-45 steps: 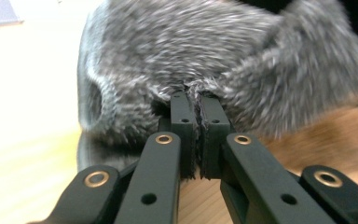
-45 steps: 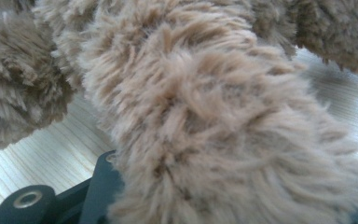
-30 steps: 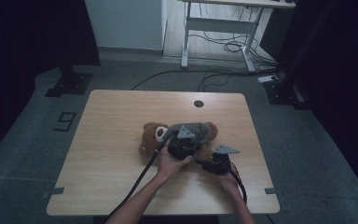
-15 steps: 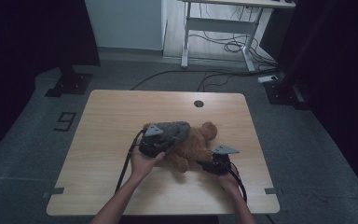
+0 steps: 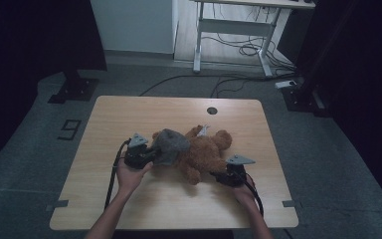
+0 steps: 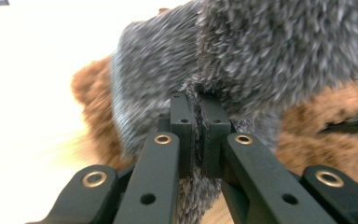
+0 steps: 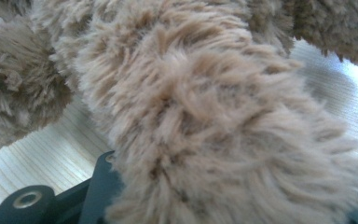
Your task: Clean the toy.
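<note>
- The left tool is pressed almost all the way together. It pinches a fold of the grey furry cloth between its two black jaws.
- In the left gripper view, the grey furry cloth bulges out above the jaws, and a thin bit of it hangs down between them.
- The grey cloth lies over one end of the brown teddy bear. The bear lies on its side near the middle of the wooden counter.
- The right tool is at the bear's other end, by a leg. Its jaws are part way apart, with the thick furry leg between them. The fur hides the tips, so the pinch looks likely but I cannot see the pads press.
- A hand holds each tool from the near edge of the counter.
</note>
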Demonstrator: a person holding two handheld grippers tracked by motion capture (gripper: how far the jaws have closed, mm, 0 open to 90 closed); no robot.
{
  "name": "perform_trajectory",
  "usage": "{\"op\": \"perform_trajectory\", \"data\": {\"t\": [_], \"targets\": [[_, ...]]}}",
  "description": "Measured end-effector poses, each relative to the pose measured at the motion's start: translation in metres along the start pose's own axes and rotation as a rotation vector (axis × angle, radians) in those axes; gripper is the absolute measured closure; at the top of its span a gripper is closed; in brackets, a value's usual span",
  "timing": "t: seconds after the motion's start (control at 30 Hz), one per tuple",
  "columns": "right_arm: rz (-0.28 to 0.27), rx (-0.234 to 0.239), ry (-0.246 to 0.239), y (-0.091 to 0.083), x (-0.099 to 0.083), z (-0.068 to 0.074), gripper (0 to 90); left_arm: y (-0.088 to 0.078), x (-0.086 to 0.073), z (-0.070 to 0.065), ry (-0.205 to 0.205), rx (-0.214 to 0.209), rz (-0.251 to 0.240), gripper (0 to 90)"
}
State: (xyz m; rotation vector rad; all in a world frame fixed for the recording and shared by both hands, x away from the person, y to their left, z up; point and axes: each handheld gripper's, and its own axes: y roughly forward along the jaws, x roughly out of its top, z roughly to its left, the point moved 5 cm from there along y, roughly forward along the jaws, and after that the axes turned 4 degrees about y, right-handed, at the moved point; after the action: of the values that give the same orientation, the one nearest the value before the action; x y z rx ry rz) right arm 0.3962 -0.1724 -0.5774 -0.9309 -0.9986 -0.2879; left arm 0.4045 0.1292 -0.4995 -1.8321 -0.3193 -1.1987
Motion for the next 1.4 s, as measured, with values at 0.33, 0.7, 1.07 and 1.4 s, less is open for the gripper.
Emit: {"op": "perform_trajectory", "data": {"t": [0.33, 0.7, 1.07, 1.4], "targets": [[0.0, 0.0, 0.003, 0.0, 0.0, 0.0, 54.2, 0.001, -0.03, 0.039, -0.075, 0.069, 0.076, 85.5], [0.003, 0.004, 0.012, 0.0, 0.0, -0.001, 53.3, -0.041, -0.034, 0.054, -0.05, 0.112, 0.015, 85.4], [0.005, 0.004, 0.016, 0.0, 0.0, -0.001, 52.6, -0.087, -0.058, 0.068, -0.07, 0.133, -0.047, 86.0], [0.006, 0.005, 0.016, 0.0, 0.0, -0.001, 52.6, -0.126, -0.083, 0.082, -0.099, 0.161, -0.087, 86.3]]}}
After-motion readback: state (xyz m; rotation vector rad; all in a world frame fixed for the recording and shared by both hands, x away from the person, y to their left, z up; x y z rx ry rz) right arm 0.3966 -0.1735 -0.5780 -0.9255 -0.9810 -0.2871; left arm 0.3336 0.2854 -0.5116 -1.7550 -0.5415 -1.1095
